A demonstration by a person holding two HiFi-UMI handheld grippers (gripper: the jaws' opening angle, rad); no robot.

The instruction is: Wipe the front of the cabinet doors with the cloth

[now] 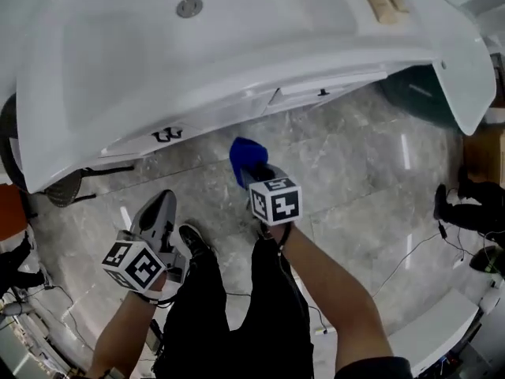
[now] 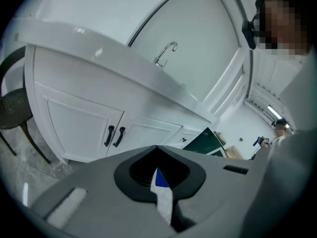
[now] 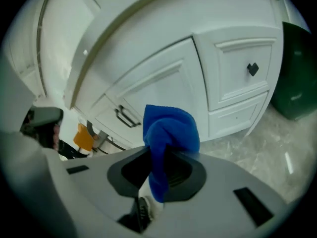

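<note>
head view looks down, both gripper views face cabinet doors (image 2: 74,128)

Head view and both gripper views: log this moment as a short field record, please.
cloth: blue, bunched, clamped in right gripper
right gripper: shut on cloth, aimed at cabinet doors
left gripper: shut, empty
cabinet doors: white, closed, dark handles
contact: cloth looks short of the doors
</note>
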